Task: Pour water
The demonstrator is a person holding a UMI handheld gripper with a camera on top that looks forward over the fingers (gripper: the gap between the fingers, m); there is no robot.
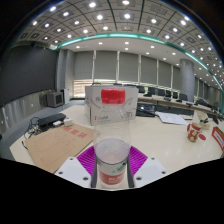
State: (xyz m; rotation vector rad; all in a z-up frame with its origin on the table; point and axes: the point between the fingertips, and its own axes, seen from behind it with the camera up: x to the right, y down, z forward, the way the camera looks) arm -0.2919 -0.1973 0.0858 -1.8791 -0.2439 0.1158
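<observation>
A clear plastic cup [112, 162] with a white label marked in red and green stands upright between my gripper's [112, 168] two fingers. Both magenta pads [85, 160] press against its sides, so the gripper is shut on it. The cup is held above the pale table [150, 135]. I cannot tell how much water is in it. No second vessel shows near the fingers.
A brown cardboard sheet [58, 143] lies on the table ahead to the left. A white box with a red label [111, 104] stands beyond the cup. Small figurines [197, 128] stand far right. A black device [48, 120] sits far left.
</observation>
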